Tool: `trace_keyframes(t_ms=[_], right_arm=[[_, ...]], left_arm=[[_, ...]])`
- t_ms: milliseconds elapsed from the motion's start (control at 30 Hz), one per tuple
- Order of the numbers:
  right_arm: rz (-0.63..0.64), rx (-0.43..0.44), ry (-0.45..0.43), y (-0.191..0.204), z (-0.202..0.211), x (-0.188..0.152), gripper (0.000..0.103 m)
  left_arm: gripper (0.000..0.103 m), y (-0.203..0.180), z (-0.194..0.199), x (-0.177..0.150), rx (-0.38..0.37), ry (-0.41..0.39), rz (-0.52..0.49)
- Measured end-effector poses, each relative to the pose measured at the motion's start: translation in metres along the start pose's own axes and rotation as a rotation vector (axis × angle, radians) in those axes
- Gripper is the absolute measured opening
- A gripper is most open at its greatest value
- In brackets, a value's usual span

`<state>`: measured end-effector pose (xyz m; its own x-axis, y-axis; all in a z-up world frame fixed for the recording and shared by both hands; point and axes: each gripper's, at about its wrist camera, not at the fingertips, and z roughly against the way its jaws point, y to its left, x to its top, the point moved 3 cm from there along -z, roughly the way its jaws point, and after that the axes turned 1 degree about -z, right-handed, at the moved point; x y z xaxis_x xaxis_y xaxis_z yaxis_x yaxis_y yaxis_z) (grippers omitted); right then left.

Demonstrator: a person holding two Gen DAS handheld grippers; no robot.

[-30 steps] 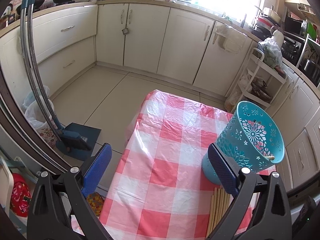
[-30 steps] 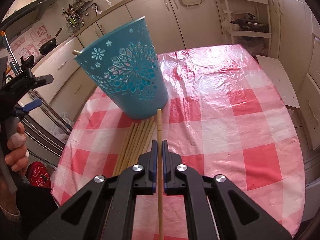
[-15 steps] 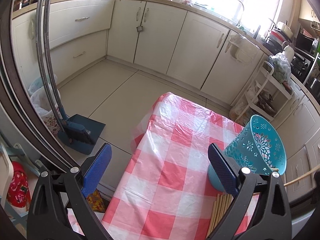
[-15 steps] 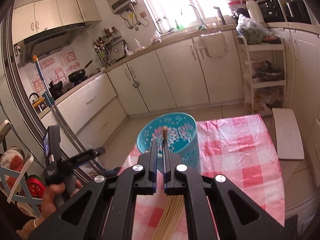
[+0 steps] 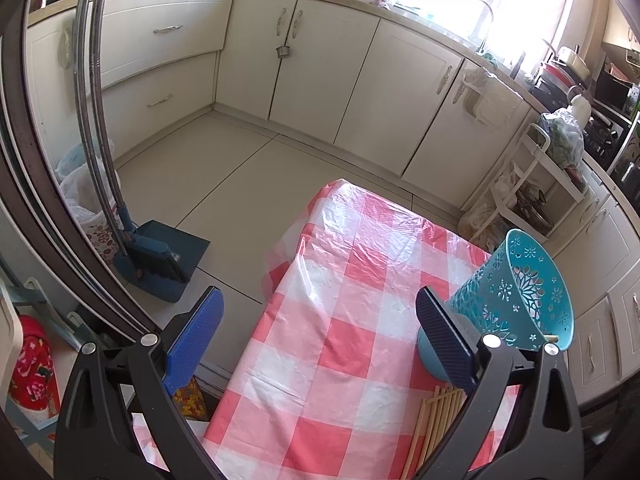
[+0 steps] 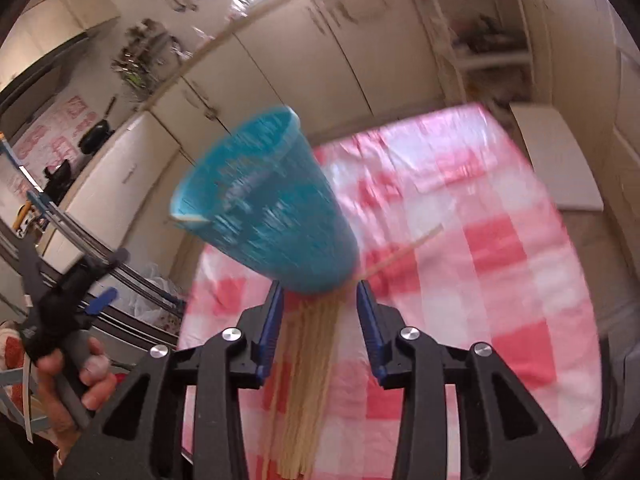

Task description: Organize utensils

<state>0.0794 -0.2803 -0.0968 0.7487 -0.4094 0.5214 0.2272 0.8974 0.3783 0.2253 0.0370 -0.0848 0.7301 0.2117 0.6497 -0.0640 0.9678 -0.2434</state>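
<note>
A teal perforated holder (image 5: 516, 308) (image 6: 264, 208) stands on the pink checked tablecloth (image 5: 344, 320), with one chopstick tip (image 6: 188, 220) at its rim. Several wooden chopsticks (image 6: 308, 380) (image 5: 440, 412) lie side by side in front of its base. My right gripper (image 6: 320, 320) hangs over that bundle just short of the holder; its jaws are opening and the pads press on nothing. A single chopstick (image 6: 404, 252) slants at the right of the holder's base; the blur hides whether it rests. My left gripper (image 5: 320, 336) is open left of the holder, with nothing in it.
A hand (image 6: 68, 384) holds the left gripper at the table's left side. Beyond the table are kitchen cabinets (image 5: 344, 80), a dustpan and brush (image 5: 160, 256) on the floor and a white shelf rack (image 5: 532, 184). A white board (image 6: 556, 160) lies past the table's right edge.
The right gripper was shut on one chopstick and carried it up over the holder. Now its jaws stand apart without it, low over the bundle. The left gripper barely shifted.
</note>
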Motion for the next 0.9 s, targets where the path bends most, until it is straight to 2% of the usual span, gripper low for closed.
trace_keyframes(t_ms=[100,200,300,367,433,567,633,767,900], right_arm=[[-0.042,-0.073,0.050,-0.021,-0.035,-0.005,0.037],[-0.057,-0.150,0.029,-0.029,-0.058,0.010,0.037],[-0.021,-0.241,0.032,-0.028,-0.083,0.024,0.037],[0.002,-0.304,0.050,-0.029,-0.100,0.028,0.034],[0.047,-0.348,0.019,-0.026,-0.103,0.034,0.026],[0.080,-0.330,0.036,-0.031,-0.102,0.039,0.013],[0.047,-0.304,0.049,-0.042,-0.100,0.045,0.010],[-0.001,-0.275,0.074,-0.061,-0.102,0.057,0.006],[0.103,-0.289,0.146,-0.053,-0.104,0.058,0.006]], left_arm=[[0.093,-0.001,-0.009,-0.004,0.007,0.032,-0.009],[0.093,0.000,-0.012,-0.004,0.004,0.031,-0.005],[0.093,-0.001,-0.014,-0.003,-0.007,0.041,0.002],[0.093,-0.003,-0.015,-0.004,0.000,0.039,-0.011],[0.093,-0.004,-0.015,-0.004,-0.004,0.043,-0.015],[0.093,-0.004,-0.016,-0.005,-0.010,0.043,-0.012],[0.093,-0.005,-0.015,-0.005,-0.010,0.042,-0.014],[0.093,-0.007,-0.016,-0.007,-0.005,0.047,-0.021],[0.093,-0.006,-0.018,-0.007,-0.002,0.054,-0.018]])
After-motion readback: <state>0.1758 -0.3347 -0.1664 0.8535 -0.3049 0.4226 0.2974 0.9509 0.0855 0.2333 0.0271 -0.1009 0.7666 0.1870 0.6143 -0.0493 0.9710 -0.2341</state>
